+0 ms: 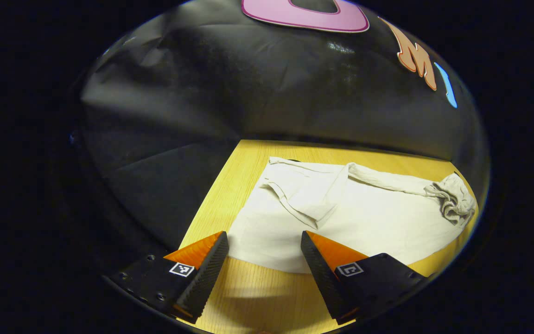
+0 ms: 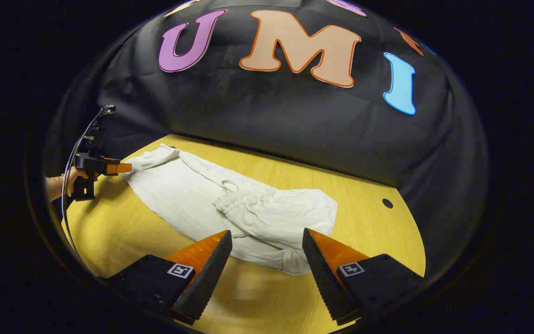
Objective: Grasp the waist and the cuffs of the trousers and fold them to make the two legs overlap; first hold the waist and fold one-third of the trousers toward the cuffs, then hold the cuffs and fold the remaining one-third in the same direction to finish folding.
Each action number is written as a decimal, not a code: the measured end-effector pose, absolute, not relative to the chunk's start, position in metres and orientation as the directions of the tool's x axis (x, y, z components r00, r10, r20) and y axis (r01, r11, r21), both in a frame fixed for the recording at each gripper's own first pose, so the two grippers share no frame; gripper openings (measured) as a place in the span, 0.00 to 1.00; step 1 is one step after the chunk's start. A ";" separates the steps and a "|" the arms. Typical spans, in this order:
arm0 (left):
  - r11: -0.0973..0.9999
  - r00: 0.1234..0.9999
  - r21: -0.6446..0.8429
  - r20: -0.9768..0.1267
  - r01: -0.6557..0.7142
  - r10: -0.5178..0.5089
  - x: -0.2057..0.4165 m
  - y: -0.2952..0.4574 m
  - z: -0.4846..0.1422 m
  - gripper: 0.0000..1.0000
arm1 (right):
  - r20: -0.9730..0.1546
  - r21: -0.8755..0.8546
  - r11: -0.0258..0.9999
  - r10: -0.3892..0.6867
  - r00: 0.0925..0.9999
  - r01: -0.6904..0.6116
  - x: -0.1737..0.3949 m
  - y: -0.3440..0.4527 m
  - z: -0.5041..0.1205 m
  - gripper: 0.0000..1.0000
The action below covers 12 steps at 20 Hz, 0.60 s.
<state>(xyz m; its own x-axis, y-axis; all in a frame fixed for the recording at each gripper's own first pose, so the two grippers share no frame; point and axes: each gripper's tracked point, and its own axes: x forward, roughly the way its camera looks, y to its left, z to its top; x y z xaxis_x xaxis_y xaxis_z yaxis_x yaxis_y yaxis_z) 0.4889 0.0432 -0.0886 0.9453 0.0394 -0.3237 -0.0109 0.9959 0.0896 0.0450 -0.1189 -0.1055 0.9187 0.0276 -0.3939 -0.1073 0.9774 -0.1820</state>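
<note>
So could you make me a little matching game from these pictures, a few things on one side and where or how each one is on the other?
Things:
1. trousers
2. left gripper
3. right gripper
4. table

States:
a. wooden, bearing the cloth
b. open, above the near edge of the cuff end
c. pale, spread along the tabletop
d. open, above the bunched elastic waist end

Pairs: 1-c, 2-b, 3-d, 4-a

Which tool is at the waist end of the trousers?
The right tool: the trousers' gathered waistband lies before it; the left tool faces the cuffs.
</note>
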 end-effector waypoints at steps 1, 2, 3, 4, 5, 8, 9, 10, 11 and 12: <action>0.995 0.942 0.094 -0.333 -0.012 0.043 0.487 0.043 -0.090 0.95 | -0.396 -0.176 0.979 0.024 0.918 -0.101 0.041 -0.120 -0.104 0.98; 0.995 0.936 0.099 -0.350 -0.013 0.047 0.487 0.045 -0.094 0.95 | -0.393 -0.175 0.980 0.018 0.919 -0.094 0.039 -0.122 -0.101 0.98; 0.993 0.929 0.112 -0.365 -0.018 0.059 0.485 0.046 -0.096 0.95 | -0.387 -0.177 0.980 0.011 0.922 -0.086 0.037 -0.125 -0.099 0.98; 0.993 0.934 0.114 -0.353 -0.014 0.054 0.487 0.046 -0.092 0.95 | -0.383 -0.178 0.981 0.005 0.924 -0.079 0.035 -0.127 -0.096 0.98; 0.993 0.934 0.119 -0.353 -0.011 0.053 0.488 0.046 -0.093 0.96 | -0.381 -0.174 0.982 0.001 0.924 -0.073 0.032 -0.129 -0.096 0.98; 0.993 0.931 0.116 -0.365 0.020 0.024 0.488 0.037 -0.093 0.85 | -0.378 -0.161 0.985 -0.005 0.926 -0.060 0.030 -0.133 -0.092 0.99; 0.993 0.929 0.113 -0.371 0.032 0.013 0.487 0.032 -0.095 0.74 | -0.377 -0.159 0.986 -0.007 0.926 -0.058 0.029 -0.135 -0.090 0.99; 0.994 0.929 0.107 -0.369 0.035 0.007 0.488 0.026 -0.096 0.68 | -0.374 -0.153 0.987 -0.005 0.927 -0.056 0.028 -0.134 -0.088 0.98; 0.994 0.930 0.107 -0.366 0.031 0.010 0.489 0.023 -0.094 0.47 | -0.372 -0.148 0.987 -0.001 0.928 -0.058 0.027 -0.135 -0.088 0.98; 0.994 0.932 0.104 -0.360 0.016 0.023 0.492 0.025 -0.094 0.26 | -0.369 -0.148 0.987 -0.001 0.929 -0.058 0.026 -0.136 -0.087 0.99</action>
<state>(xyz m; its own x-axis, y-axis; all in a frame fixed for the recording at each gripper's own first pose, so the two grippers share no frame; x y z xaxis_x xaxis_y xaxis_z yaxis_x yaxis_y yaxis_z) 0.4921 0.0254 -0.0938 0.9325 0.0230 -0.3605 0.0158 0.9944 0.1042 0.0264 -0.1360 -0.0866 0.9293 -0.0005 -0.3694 -0.0583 0.9872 -0.1481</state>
